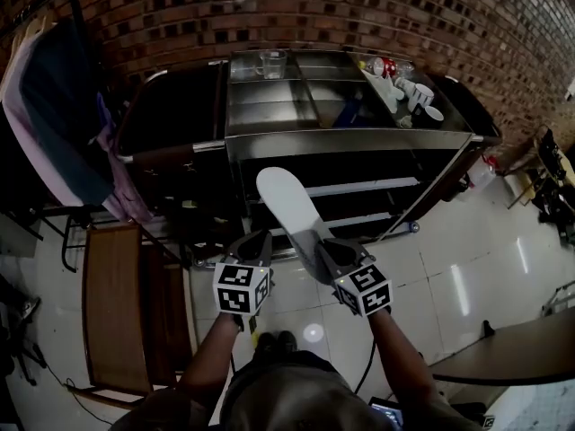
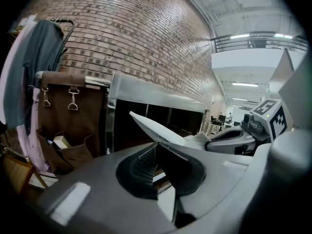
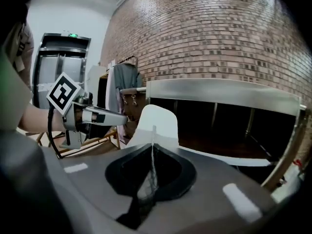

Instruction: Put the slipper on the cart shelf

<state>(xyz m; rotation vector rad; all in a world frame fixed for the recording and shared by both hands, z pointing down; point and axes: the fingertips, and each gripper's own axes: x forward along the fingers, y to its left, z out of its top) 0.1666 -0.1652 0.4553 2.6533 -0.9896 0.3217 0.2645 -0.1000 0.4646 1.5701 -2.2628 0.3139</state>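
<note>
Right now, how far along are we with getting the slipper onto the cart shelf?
Done: the slipper is picked up, clamped in the right tool. In hand: it is held in the air in front of the cart; the left tool sits beside it, jaws together, apparently holding nothing. Left: set it on a shelf and let go.

Left tool (image 1: 262, 238) and right tool (image 1: 322, 247): grey moulded bodies, with black textured pads (image 2: 143, 163) set in a dark oval recess. Behind the jaws of each sits a white cube (image 1: 241, 287) bearing black square markers. A black cable (image 3: 49, 128) hangs below the left tool. Forearms (image 1: 211, 353) bare.
</note>
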